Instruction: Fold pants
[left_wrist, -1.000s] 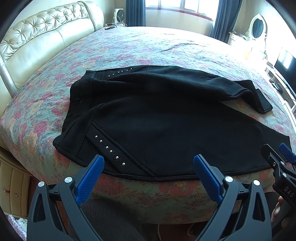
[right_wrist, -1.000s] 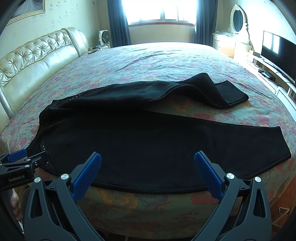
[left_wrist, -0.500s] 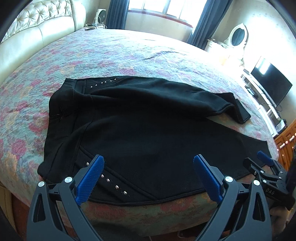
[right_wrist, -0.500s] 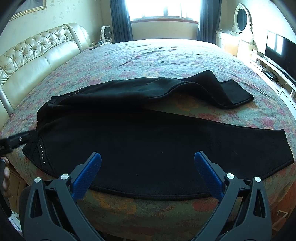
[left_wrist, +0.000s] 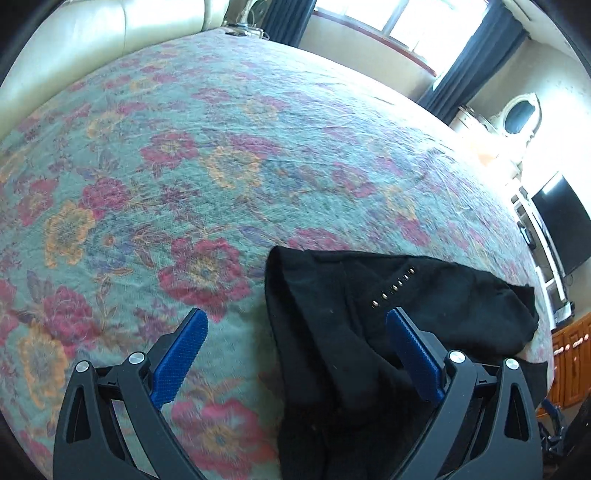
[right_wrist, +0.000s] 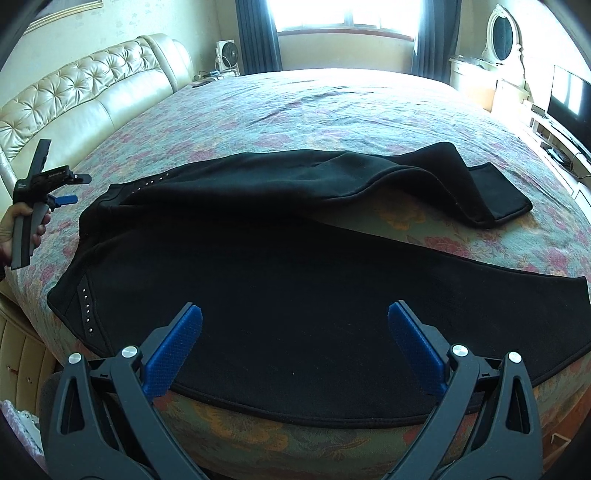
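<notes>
1. Left gripper (left_wrist: 295, 345): jaws wide apart, empty, over the waist end of the pants (left_wrist: 369, 332).
2. Right gripper (right_wrist: 295, 341): jaws wide apart, empty, above the near leg.
3. Pants lie spread along the bed's (right_wrist: 332, 103) near edge, far leg kinked.

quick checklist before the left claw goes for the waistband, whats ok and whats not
1. Left claw open: ok, blue pads spread wide.
2. Right claw open and empty: ok.
3. Left claw lined up on the waistband: ok, the waistband edge lies between its pads.
4. Pants spread flat: not ok, the far leg is bunched and bent back near its cuff.
5. Near leg flat on the bed: ok, though its lower edge hangs over the bed's edge.
6. Left claw touching fabric: cannot tell.
</notes>
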